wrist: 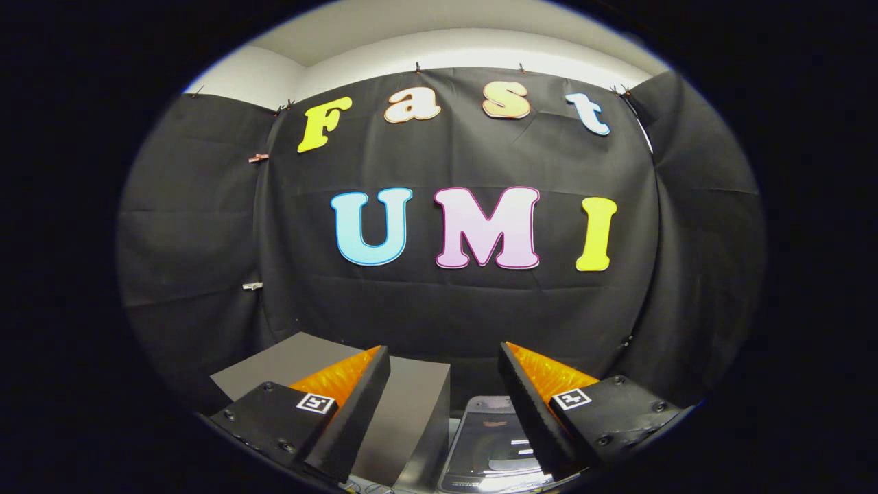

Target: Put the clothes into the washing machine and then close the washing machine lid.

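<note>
Washing machine (490, 439) lid shut, tongs (444, 363) spread, empty

1 washing machine (490, 439) | 1 grey box (405, 405) | 1 gripper (444, 357), fingers apart

I'm working in a recording booth: black cloth wall (446, 302) clipped up at twelve o'clock, white room wall (480, 51) above.

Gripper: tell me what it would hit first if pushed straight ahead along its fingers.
Probably the black cloth wall. The gripper is open with nothing between its fingers, aimed above the grey box and the washing machine lid, which lie lower between them. Depth is hard to judge in this fisheye view.
</note>
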`<action>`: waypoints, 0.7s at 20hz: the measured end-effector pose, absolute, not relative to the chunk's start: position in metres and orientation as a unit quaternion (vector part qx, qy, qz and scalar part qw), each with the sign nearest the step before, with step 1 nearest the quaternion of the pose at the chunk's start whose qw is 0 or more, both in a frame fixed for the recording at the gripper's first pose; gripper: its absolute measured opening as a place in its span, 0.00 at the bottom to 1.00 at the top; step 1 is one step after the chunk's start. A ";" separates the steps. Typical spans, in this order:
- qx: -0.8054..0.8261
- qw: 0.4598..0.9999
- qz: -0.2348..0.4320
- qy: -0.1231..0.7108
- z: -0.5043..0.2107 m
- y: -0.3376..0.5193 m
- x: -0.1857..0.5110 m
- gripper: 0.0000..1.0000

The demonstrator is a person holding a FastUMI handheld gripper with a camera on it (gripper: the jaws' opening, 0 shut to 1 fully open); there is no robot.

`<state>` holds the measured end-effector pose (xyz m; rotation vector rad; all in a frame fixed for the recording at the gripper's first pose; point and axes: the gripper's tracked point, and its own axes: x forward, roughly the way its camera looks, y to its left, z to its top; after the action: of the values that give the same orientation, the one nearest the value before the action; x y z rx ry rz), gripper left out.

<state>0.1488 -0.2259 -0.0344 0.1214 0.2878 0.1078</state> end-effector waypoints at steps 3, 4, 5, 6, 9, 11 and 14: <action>0.059 0.986 0.054 0.147 -0.037 -0.226 0.147 0.99; 0.059 0.986 0.053 0.147 -0.037 -0.227 0.146 0.99; 0.059 0.986 0.053 0.148 -0.037 -0.228 0.145 0.99; 0.059 0.986 0.054 0.148 -0.038 -0.228 0.145 0.99; 0.059 0.986 0.050 0.149 -0.038 -0.231 0.143 0.99; 0.059 0.986 0.049 0.151 -0.040 -0.233 0.143 0.99; 0.058 0.985 0.047 0.153 -0.042 -0.235 0.141 0.99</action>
<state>0.1411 -0.2347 -0.0424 0.1162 0.3065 0.0945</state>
